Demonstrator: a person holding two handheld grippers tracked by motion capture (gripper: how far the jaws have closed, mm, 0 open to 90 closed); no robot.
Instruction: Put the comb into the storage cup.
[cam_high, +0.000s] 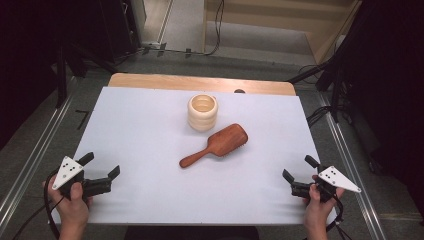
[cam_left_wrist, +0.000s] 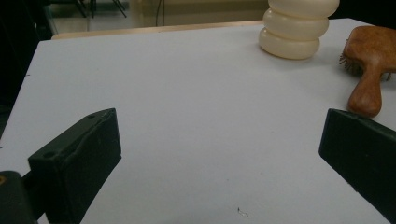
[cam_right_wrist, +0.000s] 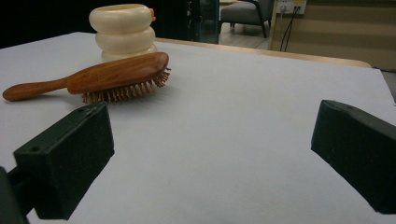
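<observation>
A wooden hairbrush (cam_high: 218, 144) lies bristles down near the middle of the white table (cam_high: 150, 130), handle toward the near left. Just behind it stands a cream ribbed cup (cam_high: 203, 112). My left gripper (cam_high: 103, 166) rests at the near left corner, open with nothing between its jaws. At the near right my right gripper (cam_high: 299, 167) is open and empty too. In the left gripper view the cup (cam_left_wrist: 295, 27) and the brush (cam_left_wrist: 371, 65) sit far right beyond the open gripper (cam_left_wrist: 219, 154). The right gripper view shows the brush (cam_right_wrist: 100, 77) and cup (cam_right_wrist: 123, 30) at upper left, past the gripper (cam_right_wrist: 210, 158).
The table's wooden far edge (cam_high: 200, 82) shows beyond the white sheet. Dark stands and cables (cam_high: 325, 70) crowd the floor behind and to both sides. Bare white surface lies between the grippers and the brush.
</observation>
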